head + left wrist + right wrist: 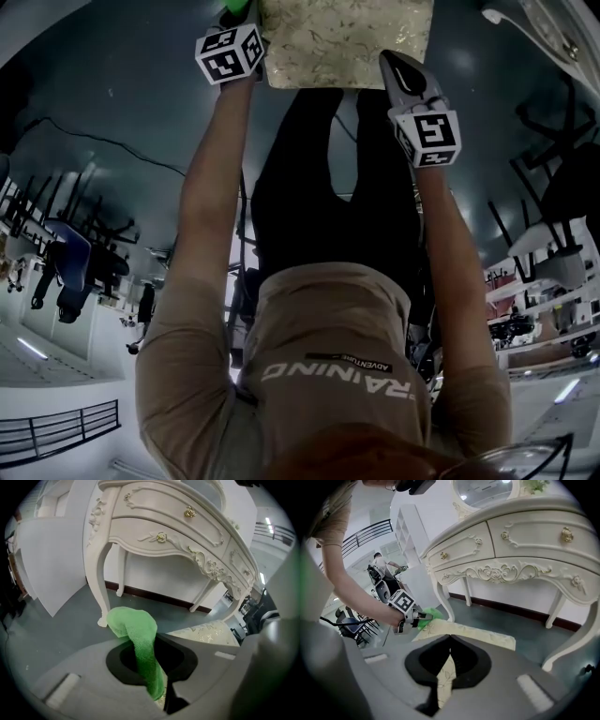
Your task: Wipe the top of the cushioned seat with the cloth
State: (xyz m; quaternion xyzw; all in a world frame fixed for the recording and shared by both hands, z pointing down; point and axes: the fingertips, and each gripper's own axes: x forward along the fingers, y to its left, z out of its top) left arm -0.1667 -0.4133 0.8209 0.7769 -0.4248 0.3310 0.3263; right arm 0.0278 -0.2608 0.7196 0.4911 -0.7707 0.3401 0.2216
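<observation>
Left gripper (138, 642): fingers pinch the green cloth (132, 623), which bulges out past the tips. In the head view it sits at 11 o'clock, at the seat's (347, 37) left corner; cloth-to-seat contact can't be told. Right gripper (449, 638): fingers pressed together, nothing between them, at the seat's 4 o'clock corner. White vanity (511, 541) stands at 12 o'clock beyond.

Person from above: a tan short-sleeved shirt (328, 366) carried white block lettering and a small black label; the trousers (323, 187) were black. The left gripper (424, 616) and right gripper (450, 638) had grey bodies with black-lined jaws. Each bore a white cube, left cube (230, 53) and right cube (429, 136), printed with black square markers.
</observation>
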